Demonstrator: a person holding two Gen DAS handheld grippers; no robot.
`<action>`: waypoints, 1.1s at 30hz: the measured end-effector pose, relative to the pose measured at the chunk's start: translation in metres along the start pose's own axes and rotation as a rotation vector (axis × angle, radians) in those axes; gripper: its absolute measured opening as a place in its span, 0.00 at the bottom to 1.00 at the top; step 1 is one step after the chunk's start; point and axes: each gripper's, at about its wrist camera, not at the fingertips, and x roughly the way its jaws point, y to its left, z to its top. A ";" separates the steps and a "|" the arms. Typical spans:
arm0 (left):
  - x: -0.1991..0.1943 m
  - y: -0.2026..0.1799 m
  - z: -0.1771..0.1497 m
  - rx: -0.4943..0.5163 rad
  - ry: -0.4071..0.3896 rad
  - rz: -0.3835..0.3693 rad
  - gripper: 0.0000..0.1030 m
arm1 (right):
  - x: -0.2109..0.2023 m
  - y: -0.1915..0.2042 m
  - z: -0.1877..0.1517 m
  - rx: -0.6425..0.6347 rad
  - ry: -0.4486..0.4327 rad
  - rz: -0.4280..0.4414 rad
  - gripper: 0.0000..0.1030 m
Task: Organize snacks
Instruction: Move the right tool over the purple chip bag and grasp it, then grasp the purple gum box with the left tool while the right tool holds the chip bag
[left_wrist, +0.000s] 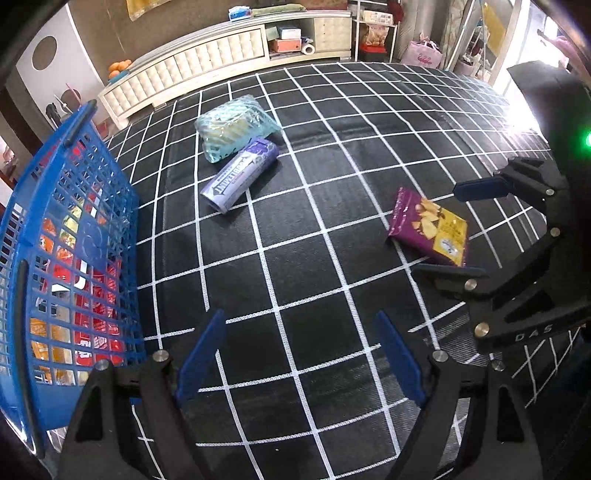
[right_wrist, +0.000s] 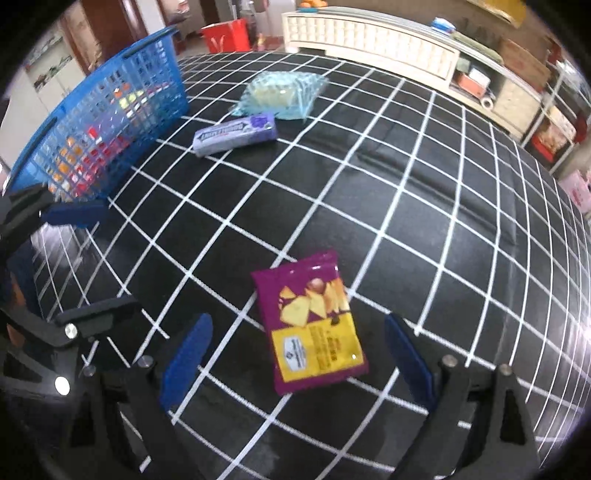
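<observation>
A purple and yellow chip bag (right_wrist: 310, 326) lies flat on the black grid cloth, between the open blue fingers of my right gripper (right_wrist: 297, 336), which is empty. It also shows in the left wrist view (left_wrist: 428, 227), with the right gripper (left_wrist: 469, 230) open around it. My left gripper (left_wrist: 301, 330) is open and empty above bare cloth beside the blue basket (left_wrist: 66, 236). A lilac gum pack (left_wrist: 240, 175) and a pale blue cracker bag (left_wrist: 234, 125) lie together farther back; both also show in the right wrist view, gum pack (right_wrist: 236, 134), cracker bag (right_wrist: 280, 94).
The blue mesh basket (right_wrist: 110, 110) holds several red, orange and yellow snack packs and stands at the cloth's left side. A white tufted cabinet (left_wrist: 207, 62) runs behind the table. The left gripper's fingers (right_wrist: 74, 214) show at the left edge of the right wrist view.
</observation>
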 end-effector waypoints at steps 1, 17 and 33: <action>0.002 0.001 0.000 0.000 0.000 0.001 0.79 | 0.003 0.002 0.000 -0.022 0.003 -0.016 0.92; 0.001 0.014 0.019 0.057 -0.051 0.074 0.79 | -0.003 0.015 -0.004 -0.077 -0.065 -0.028 0.50; 0.011 0.027 0.111 0.138 0.072 0.172 0.79 | -0.024 -0.030 0.062 0.146 -0.197 0.003 0.50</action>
